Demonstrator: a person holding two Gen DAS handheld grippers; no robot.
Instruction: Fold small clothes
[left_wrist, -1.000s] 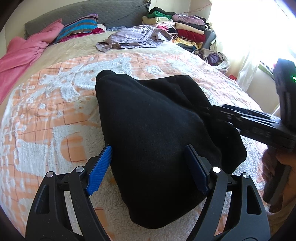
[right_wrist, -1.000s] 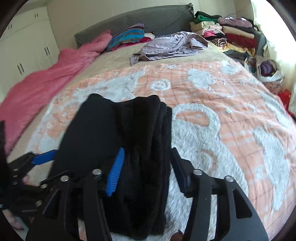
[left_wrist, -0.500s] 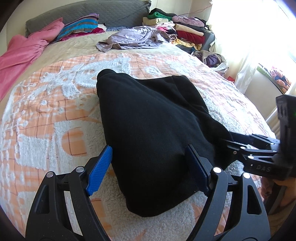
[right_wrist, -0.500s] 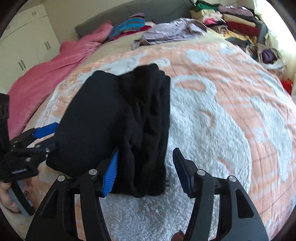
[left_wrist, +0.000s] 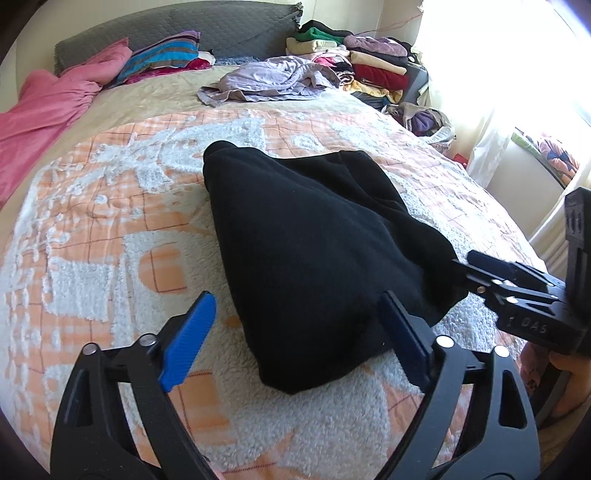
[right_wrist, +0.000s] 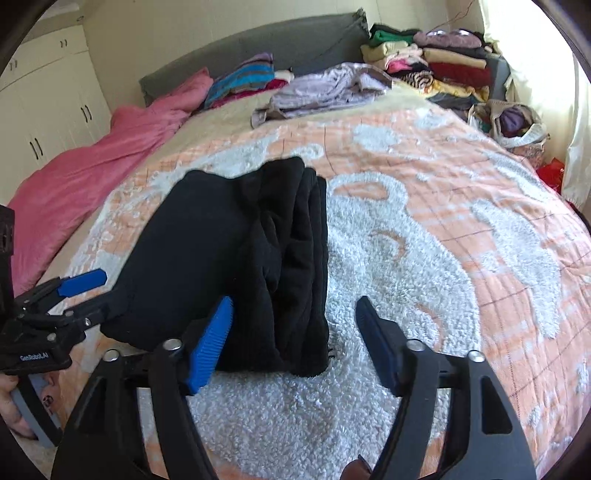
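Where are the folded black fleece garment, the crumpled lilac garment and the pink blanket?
Folded black fleece garment (left_wrist: 314, 236): left wrist view, middle of its top face.
Crumpled lilac garment (left_wrist: 266, 79): left wrist view, centre of the heap near the headboard.
Pink blanket (right_wrist: 96, 162): right wrist view, middle of its long drape.

Two fisheye views, each mounted behind its own tongs, look down at a slant across the bed (left_wrist: 92, 229) toward the grey headboard (right_wrist: 258, 40). Both sit close over the folded black garment (left_wrist: 314, 240) (left view from its left, right view from its right) and share it.
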